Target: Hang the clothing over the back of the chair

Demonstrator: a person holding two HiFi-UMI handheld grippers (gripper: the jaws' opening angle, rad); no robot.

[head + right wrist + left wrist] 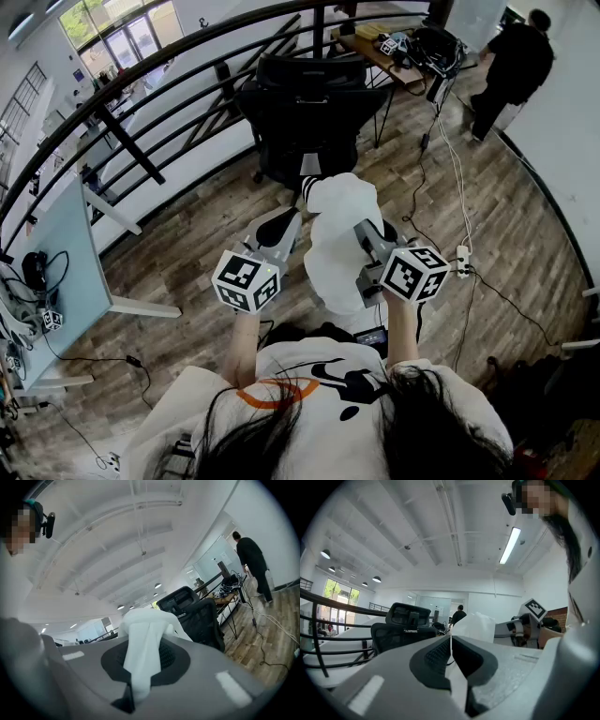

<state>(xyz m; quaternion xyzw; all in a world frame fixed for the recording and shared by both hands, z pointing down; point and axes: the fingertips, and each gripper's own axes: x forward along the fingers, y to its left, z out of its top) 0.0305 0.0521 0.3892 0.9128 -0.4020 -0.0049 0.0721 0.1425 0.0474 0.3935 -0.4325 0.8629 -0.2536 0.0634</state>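
White clothing [339,239], where is it hanging in the head view?

It is hanging in the air between the left claw [286,225] and the right claw [364,230]. Both are holding it up over the wooden floor [187,253]. The black office chair [305,112] is standing further ahead, and the cloth is not touching it.

What is the left gripper view showing?

The left claw [451,641] is pinching a thin edge of the clothing [476,623] tight. The chair [401,625] is standing in front, with nothing lying on its back.

And the right gripper view?

The right claw [145,663] is squeezing a thick fold of the clothing [147,630]. The chair [199,613] is showing beyond it, bare too.

So how much is getting done?

The picking up is looking finished, I think. The carrying over to the chair and the laying over its back are both waiting to be done.
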